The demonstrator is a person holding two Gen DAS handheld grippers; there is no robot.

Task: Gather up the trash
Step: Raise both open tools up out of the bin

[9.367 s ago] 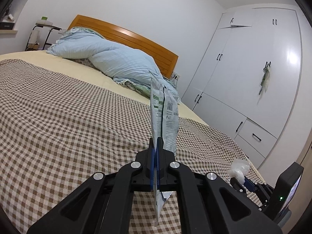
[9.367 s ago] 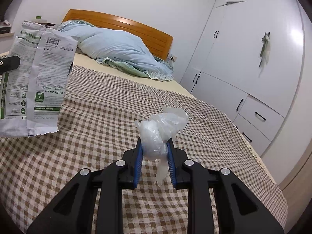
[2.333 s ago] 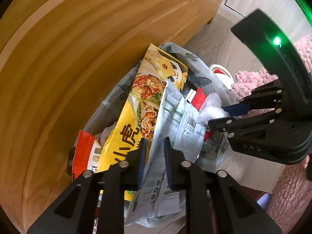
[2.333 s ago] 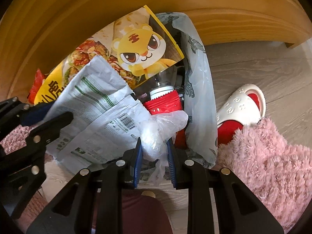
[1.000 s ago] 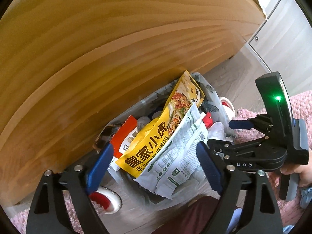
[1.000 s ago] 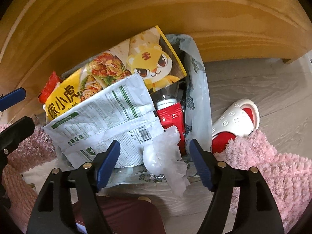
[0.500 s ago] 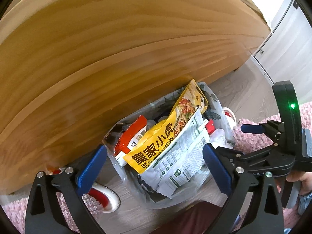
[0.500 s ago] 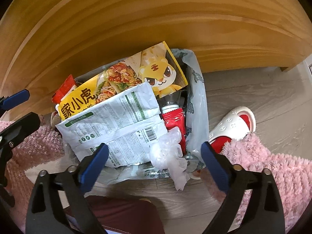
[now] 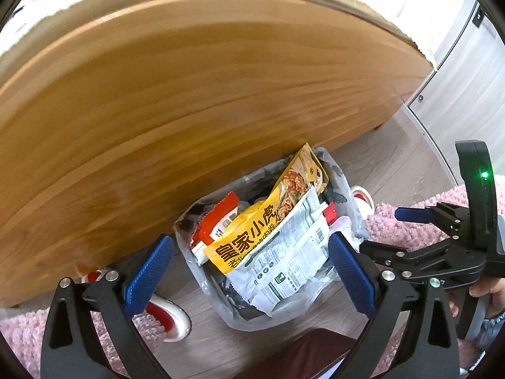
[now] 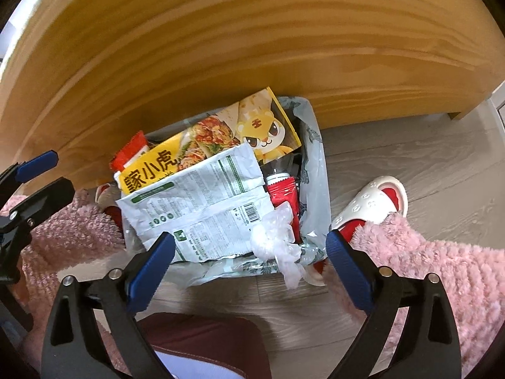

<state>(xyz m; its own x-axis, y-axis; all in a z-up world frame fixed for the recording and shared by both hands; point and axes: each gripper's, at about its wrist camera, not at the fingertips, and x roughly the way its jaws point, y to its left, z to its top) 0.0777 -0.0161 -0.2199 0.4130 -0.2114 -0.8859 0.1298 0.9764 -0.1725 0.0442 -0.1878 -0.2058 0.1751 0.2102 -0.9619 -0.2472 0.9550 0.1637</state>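
One lined trash bin (image 10: 315,164), two big wrappers (yellow snack bag (image 10: 221,139), grey-white pouch (image 10: 202,202)), one crumpled clear plastic wad (image 10: 274,230), two red-and-white slippers (image 10: 378,202) (image 9: 170,319).

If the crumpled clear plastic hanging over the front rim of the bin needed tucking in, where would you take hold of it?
I would likely grip the crumpled clear plastic at its bunched upper part, coming from above with the right gripper, which stands open over it. That wad is thick enough for the pads, whereas the thin tail drooping over the bin liner would probably slip. The white printed pouch beside it leaves room.
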